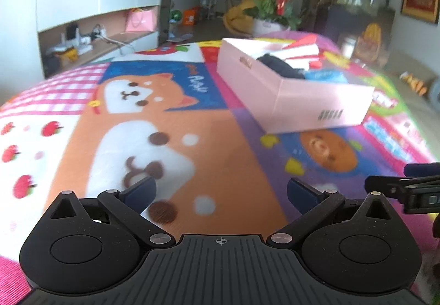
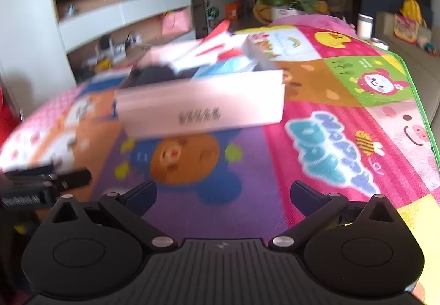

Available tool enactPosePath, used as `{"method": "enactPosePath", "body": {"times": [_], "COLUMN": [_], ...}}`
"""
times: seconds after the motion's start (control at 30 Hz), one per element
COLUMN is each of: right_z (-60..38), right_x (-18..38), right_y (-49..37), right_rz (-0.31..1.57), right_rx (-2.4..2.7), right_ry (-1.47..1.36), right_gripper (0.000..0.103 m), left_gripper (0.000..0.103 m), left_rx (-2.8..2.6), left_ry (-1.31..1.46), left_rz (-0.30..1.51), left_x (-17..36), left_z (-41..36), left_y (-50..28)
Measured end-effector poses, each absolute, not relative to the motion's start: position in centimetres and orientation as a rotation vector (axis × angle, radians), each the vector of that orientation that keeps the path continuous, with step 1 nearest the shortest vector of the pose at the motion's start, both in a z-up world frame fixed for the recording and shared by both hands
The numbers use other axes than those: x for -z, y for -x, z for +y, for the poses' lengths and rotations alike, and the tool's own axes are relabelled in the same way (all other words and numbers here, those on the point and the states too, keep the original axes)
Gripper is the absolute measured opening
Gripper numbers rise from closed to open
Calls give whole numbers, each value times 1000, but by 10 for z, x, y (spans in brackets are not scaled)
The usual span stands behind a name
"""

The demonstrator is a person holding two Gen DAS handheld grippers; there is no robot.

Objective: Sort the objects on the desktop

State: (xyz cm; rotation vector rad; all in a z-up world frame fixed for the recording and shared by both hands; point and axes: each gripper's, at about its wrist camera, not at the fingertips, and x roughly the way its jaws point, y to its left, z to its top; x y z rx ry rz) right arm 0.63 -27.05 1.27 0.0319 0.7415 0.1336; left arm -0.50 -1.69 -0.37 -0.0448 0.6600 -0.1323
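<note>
Left gripper (image 1: 221, 191) is hovering over the cartoon-printed mat (image 1: 170, 140) covering the surface, its fingers (image 1: 141, 191) standing spread with nothing between them. Right gripper (image 2: 222, 193) is likewise standing with fingers (image 2: 305, 195) spread wide and empty above the mat's purple patch. The pink box (image 1: 288, 87) is sitting on the mat ahead of both grippers, well apart from them. It is holding a dark item (image 1: 277, 65), a blue item (image 1: 324, 75) and white-and-red packets (image 1: 299, 50); their details are blurring.
</note>
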Motion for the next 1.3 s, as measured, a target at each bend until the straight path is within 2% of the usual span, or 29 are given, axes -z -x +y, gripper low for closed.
{"method": "enactPosePath", "body": {"times": [0.17, 0.27, 0.47, 1.3], "right_z": [-250, -253, -249, -250], "right_x": [-4, -2, 4, 2], "right_y": [-17, -33, -27, -26], "right_rz": [760, 758, 704, 702], "right_rx": [-105, -76, -18, -17], "right_ry": [53, 9, -9, -8], "right_gripper": [103, 103, 103, 103], "left_gripper": [103, 103, 103, 103], "left_rx": [46, 60, 59, 62], "left_ry": [-32, -89, -49, -40], "left_rz": [690, 677, 688, 693], "left_x": [6, 6, 8, 8], "left_z": [-26, -37, -37, -34], "left_y": [-3, -9, -15, -16]}}
